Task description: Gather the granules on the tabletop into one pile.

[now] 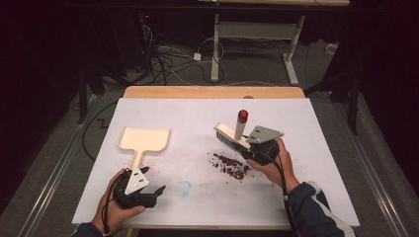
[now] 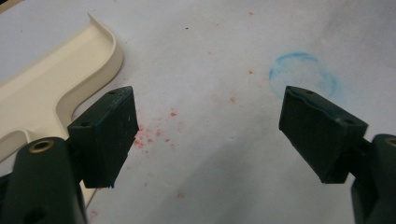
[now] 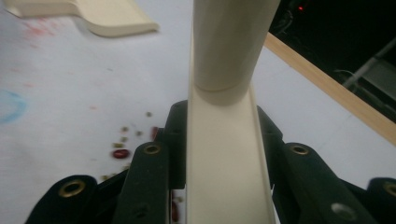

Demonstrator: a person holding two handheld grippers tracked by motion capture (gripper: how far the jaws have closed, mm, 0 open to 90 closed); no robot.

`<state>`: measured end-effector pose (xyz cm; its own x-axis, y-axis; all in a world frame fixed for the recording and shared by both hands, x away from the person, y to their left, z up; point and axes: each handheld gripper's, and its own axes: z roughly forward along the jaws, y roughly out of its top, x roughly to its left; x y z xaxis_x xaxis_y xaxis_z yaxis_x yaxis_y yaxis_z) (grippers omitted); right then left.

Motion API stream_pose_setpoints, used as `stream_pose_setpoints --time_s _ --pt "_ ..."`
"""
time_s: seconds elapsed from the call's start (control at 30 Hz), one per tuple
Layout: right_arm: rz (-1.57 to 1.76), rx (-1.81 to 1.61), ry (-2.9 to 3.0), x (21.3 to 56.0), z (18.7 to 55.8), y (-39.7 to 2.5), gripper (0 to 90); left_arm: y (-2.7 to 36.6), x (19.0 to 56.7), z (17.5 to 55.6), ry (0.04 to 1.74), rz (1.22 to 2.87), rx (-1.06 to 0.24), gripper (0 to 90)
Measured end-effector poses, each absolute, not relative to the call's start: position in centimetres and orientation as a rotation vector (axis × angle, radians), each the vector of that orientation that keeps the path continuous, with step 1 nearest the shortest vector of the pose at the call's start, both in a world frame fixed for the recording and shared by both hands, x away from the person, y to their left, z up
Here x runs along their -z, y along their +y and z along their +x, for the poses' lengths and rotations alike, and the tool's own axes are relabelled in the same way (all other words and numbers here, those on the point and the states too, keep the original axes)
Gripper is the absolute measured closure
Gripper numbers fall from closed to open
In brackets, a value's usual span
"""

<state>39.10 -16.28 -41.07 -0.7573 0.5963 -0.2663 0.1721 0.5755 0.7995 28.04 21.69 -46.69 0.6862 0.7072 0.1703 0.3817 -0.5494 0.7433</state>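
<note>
We clamp the brush [image 1: 231, 135] in our right gripper [image 1: 258, 148] just behind the beans [image 1: 230, 166]; our left gripper [image 1: 157, 191], jaws wide, must grasp the dustpan [image 1: 143, 139] left of them.

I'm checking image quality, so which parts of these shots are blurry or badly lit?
High view: room behind the table nearly black. Left gripper view: fingers soft, paper and dustpan sharper. Right gripper view: brush close-up, blurred; background dark.

I'm working in a lab: dark curtains all round, tangled cables [image 1: 163, 61] on the floor at 11 o'clock, a white desk frame [image 1: 257, 34] beyond my paper-covered worktop [image 1: 296, 123].
</note>
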Motion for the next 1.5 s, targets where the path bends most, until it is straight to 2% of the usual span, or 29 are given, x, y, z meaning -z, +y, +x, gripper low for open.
stream_pose_setpoints --time_s 0.13,0.43,0.8,1.17,1.5 --pt "0.549 -1.037 2.313 42.7 41.8 -15.5 67.7 21.7 46.9 28.1 0.833 2.206 -0.600 19.1" --pt "0.416 -1.063 2.355 44.6 43.1 -13.7 67.8 21.4 47.1 28.3 0.828 2.224 -0.578 19.2" --pt "0.167 -1.091 2.459 45.8 39.7 -14.7 66.7 21.2 47.1 28.3 0.819 2.231 -0.575 19.2" --pt "0.114 -1.066 2.427 44.5 37.9 -15.7 67.7 20.8 46.9 28.0 0.787 2.232 -0.583 19.4" --pt "0.306 -1.129 2.316 42.2 37.4 -15.5 67.8 21.4 46.2 27.7 0.790 2.198 -0.622 19.4"
